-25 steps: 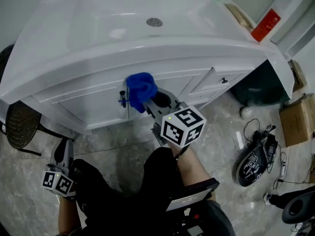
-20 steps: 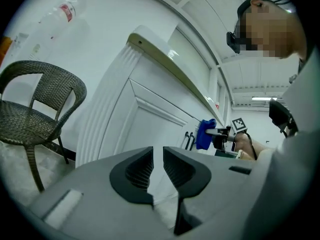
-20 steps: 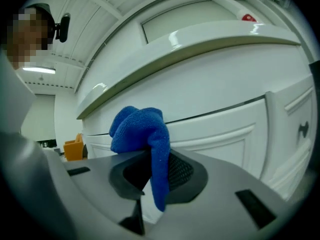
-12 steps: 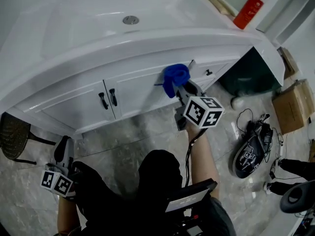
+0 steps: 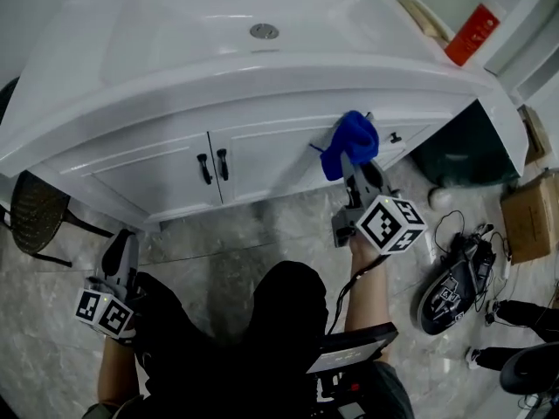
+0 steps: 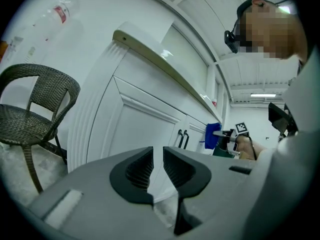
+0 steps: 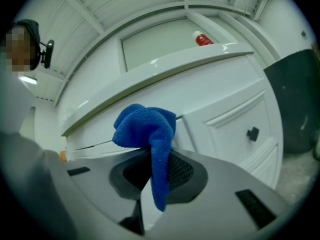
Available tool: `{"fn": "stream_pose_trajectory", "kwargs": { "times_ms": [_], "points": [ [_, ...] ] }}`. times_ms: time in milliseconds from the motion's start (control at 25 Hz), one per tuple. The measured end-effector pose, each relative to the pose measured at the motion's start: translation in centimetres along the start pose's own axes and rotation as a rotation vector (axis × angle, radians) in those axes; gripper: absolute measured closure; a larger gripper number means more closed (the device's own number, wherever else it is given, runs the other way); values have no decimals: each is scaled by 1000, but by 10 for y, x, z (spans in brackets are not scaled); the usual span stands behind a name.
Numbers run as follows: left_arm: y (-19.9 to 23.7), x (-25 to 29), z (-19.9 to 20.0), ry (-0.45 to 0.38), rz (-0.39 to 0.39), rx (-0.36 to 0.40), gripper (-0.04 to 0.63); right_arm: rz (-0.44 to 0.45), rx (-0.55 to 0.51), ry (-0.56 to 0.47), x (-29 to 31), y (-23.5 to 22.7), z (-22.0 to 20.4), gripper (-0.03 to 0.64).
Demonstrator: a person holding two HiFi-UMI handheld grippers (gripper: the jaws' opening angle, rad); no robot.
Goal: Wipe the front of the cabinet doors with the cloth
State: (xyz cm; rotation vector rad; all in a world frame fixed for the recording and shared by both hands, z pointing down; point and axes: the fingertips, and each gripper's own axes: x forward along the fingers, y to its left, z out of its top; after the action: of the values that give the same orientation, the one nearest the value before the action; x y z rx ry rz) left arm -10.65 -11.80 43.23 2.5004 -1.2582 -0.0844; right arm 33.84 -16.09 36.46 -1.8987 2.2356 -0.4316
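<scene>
The blue cloth is being pinched in the right gripper. In the right gripper view the jaws are pressing together on a hanging fold of the cloth, and its bunched upper part is bulging above them. The bunch is lying against the white cabinet front toward its right end, just under the overhanging edge of the washbasin top. It is sitting between the pair of black door handles on its left and a small black knob close on its right. That knob is also showing on a panelled front at the right of the right gripper view.

The left gripper is hanging low at the person's left side, well apart from the cloth and off the cabinet's left corner. In its own view the left gripper is holding its jaws almost together, with a slim gap and nothing between them. They are pointing along the cabinet doors.

A dark wicker chair is standing beside the cabinet's left end. A red bottle is lying near the far right corner of the washbasin top. A cardboard box is sitting on the marbled floor to the right.
</scene>
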Motion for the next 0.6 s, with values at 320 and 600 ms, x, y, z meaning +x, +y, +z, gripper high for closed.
{"fn": "stream_pose_trajectory", "kwargs": {
  "times_ms": [320,600],
  "points": [
    [9,-13,7,-18,30,-8,532,444,-42,173,27,180,-79,565],
    [26,-32,0,-20,66,-33,532,392,-94,295,64,175,-122,565]
  ]
}}
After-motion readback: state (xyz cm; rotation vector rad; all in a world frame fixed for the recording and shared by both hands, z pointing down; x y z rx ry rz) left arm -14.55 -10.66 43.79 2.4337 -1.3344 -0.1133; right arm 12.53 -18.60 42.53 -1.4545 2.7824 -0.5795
